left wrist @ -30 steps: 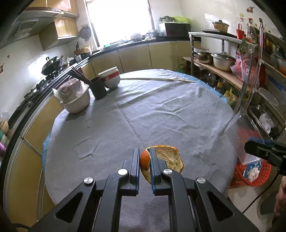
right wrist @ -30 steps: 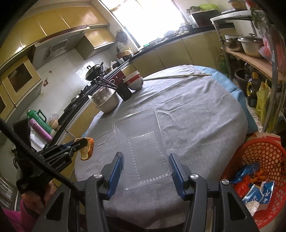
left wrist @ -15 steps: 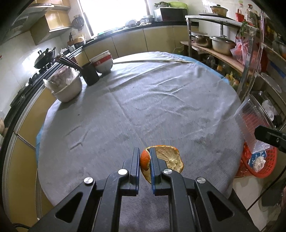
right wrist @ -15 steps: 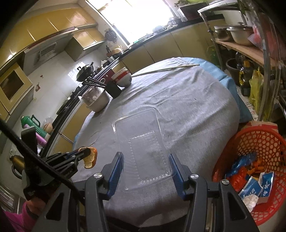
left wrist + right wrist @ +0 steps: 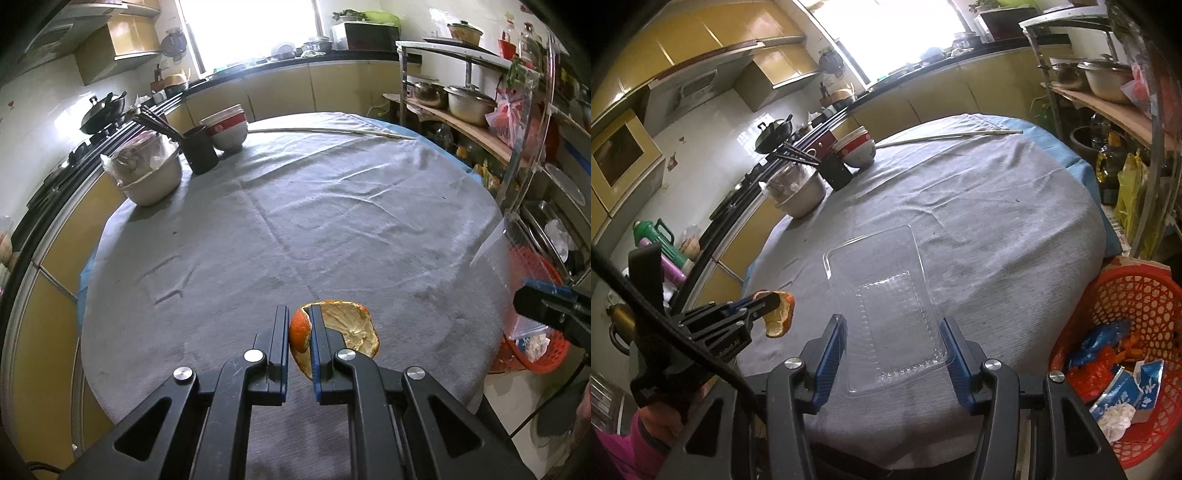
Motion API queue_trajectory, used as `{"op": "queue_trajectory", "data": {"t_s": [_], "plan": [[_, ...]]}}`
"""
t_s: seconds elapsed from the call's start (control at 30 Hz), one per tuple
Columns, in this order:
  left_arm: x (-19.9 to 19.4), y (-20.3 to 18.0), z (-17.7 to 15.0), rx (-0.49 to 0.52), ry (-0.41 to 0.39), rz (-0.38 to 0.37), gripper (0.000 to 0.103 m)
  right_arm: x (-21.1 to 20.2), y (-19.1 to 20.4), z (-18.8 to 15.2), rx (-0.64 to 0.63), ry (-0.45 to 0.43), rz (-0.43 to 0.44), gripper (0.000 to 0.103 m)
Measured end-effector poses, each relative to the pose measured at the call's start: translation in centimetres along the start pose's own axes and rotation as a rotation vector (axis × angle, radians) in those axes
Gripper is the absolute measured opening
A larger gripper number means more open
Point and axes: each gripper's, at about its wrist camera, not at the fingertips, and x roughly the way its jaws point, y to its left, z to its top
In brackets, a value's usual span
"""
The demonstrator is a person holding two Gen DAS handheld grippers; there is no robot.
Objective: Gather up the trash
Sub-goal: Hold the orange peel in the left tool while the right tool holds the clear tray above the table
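Currently mid-carry: both pieces of trash are lifted clear of the grey tablecloth [image 5: 332,206], neither dropped yet. Judged step = transport to the red basket [image 5: 1137,295], which stands on the floor off the table's right edge and already holds crumpled wrappers.

L gripper [image 5: 299,328]: jaws nearly together, pinching the orange peel [image 5: 351,332] by its edge; rest of the peel hangs out to the R of the fingers. Right-wrist view confirms the peel is off the cloth, at the table's near-left side.

R gripper [image 5: 892,332]: jaws part open, clamped across the width of the clear plastic tray [image 5: 882,295], pads on both long sides; tray sticks forward over the table.

Next, prob.: swing R over the basket rim and release the tray, then bring L across. The tray looks thin and flexible, so it may buckle or catch the rim. Peel grip is slim; could slip.
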Motion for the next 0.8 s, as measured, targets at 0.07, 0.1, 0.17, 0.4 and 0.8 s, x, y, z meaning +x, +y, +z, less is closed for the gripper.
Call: {"op": "queue_trajectory", "data": {"t_s": [0.07, 0.1, 0.17, 0.4, 0.8], "plan": [[-0.1, 0.4, -0.1, -0.011, -0.001, 0.002, 0.011, 0.2, 0.5, -0.1, -0.013, 0.002, -0.01, 0.056], [-0.1, 0.7, -0.2, -0.018, -0.002, 0.003, 0.011, 0.3, 0.9, -0.2, -0.022, 0.005, -0.014, 0.057], [-0.3, 1.0, -0.3, -0.027, -0.005, 0.003, 0.011, 0.4, 1.4, -0.2, -0.03, 0.005, -0.016, 0.058], [-0.8, 1.8, -0.8, -0.047, -0.02, 0.002, 0.011, 0.5, 2.5, -0.5, -0.053, -0.007, -0.043, 0.058], [0.6, 2.8, -2.0, -0.086, 0.001, 0.0, 0.011, 3.8, 3.1, -1.4, -0.087, 0.061, -0.13, 0.058]]}}
